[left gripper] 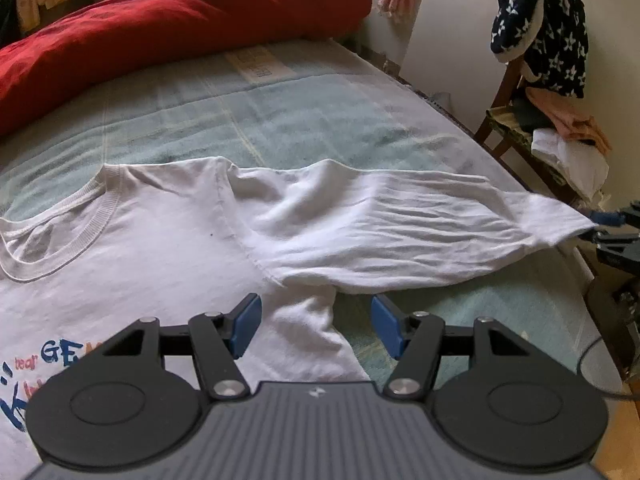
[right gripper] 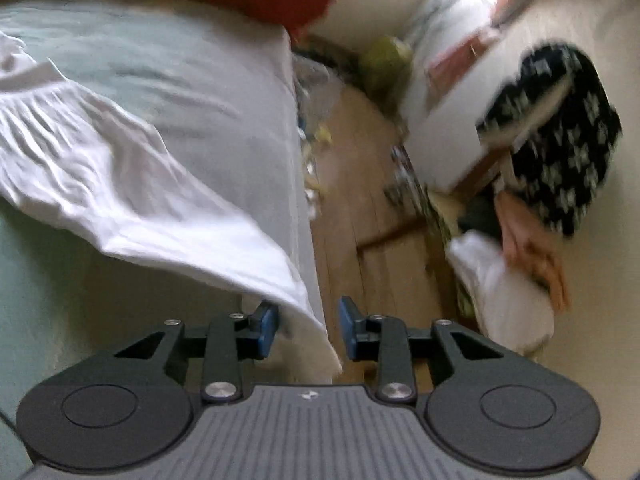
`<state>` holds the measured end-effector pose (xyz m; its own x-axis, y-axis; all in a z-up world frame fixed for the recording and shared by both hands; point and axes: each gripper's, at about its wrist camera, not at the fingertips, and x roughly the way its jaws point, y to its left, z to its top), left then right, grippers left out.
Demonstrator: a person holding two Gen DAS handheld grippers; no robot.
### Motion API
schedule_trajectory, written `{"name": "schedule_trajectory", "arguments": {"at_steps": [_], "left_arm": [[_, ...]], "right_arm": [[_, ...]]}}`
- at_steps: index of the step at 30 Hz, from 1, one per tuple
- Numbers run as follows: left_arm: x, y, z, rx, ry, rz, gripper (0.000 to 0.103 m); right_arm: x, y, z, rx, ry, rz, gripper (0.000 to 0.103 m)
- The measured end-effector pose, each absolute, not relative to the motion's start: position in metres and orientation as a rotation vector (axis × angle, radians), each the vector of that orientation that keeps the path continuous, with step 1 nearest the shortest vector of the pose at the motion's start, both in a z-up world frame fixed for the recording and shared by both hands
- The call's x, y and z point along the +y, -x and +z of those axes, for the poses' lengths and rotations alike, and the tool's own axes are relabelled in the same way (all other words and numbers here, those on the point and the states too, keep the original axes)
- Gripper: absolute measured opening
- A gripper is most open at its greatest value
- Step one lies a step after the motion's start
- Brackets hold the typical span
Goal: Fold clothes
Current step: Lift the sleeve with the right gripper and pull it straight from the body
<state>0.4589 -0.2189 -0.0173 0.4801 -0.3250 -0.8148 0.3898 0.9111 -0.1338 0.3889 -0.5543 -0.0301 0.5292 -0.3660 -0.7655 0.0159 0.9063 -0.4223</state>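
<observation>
We have a white long-sleeved T-shirt (left gripper: 168,236) lying face up on the bed's pale green blanket (left gripper: 280,120), its ribbed collar (left gripper: 68,240) toward the left and blue and red lettering (left gripper: 52,356) showing on the chest; one sleeve (left gripper: 392,228) stretches out to the right, lifted off the blanket toward its cuff (left gripper: 560,216); our left gripper (left gripper: 316,330) hovers with its blue pads apart and nothing between them, just short of the armpit seam where sleeve meets body; our right gripper (right gripper: 307,330) sits at the cuff end, and in its own blurred view the pads stand apart with the cuff's edge (right gripper: 312,304) hanging in the gap, so we cannot tell whether it truly pinches the cloth or merely brackets it; the fabric looks light, thin and limp, already creased along the sleeve, so we judge it will sag and bunch wherever it is unsupported and will slide little on the nubbly blanket; the firmer places to take hold look to be the hemmed cuff, the shoulder seam (left gripper: 236,216) and the collar ribbing, since doubled cloth gives the pads more to bite; a red duvet (left gripper: 180,20) lies heaped at the far end, well apart from the shirt.
</observation>
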Motion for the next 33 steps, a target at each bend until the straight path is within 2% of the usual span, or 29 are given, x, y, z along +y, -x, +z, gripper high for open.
{"name": "schedule_trajectory", "arguments": {"at_steps": [2,5,7,11,12,18,27,28,30,31,33], "left_arm": [[-0.219,-0.460,-0.018,0.981,-0.075,-0.439,0.061],[-0.221,-0.460,-0.018,0.984,-0.077,-0.442,0.061],[-0.222,-0.461,-0.018,0.983,-0.075,-0.450,0.061],[-0.228,-0.461,-0.018,0.981,-0.074,-0.469,0.061],[-0.229,-0.461,-0.018,0.982,-0.072,-0.474,0.061],[-0.235,-0.460,-0.019,0.985,-0.072,-0.497,0.061],[-0.238,-0.461,-0.024,0.996,-0.072,-0.485,0.061],[-0.238,-0.461,-0.024,0.995,-0.072,-0.488,0.061],[-0.239,-0.462,-0.024,0.996,-0.071,-0.487,0.061],[-0.239,-0.463,-0.024,0.997,-0.071,-0.486,0.061],[-0.238,-0.464,-0.024,0.996,-0.070,-0.486,0.061]], "right_arm": [[-0.561,-0.383,-0.028,1.018,0.318,-0.262,0.044],[-0.571,-0.376,-0.021,1.043,0.188,-0.302,0.046],[-0.585,-0.371,-0.023,1.042,-0.028,-0.273,0.047],[-0.615,-0.361,-0.028,1.012,-0.476,-0.202,0.065],[-0.622,-0.358,-0.029,0.999,-0.588,-0.183,0.067],[-0.648,-0.356,-0.063,0.856,-1.096,-0.166,0.068],[-0.677,-0.370,-0.095,0.745,-1.313,-0.300,0.070],[-0.679,-0.369,-0.098,0.733,-1.330,-0.304,0.066],[-0.681,-0.369,-0.099,0.725,-1.330,-0.318,0.044],[-0.682,-0.369,-0.098,0.730,-1.308,-0.328,0.024],[-0.680,-0.371,-0.092,0.737,-1.250,-0.333,0.019]]}}
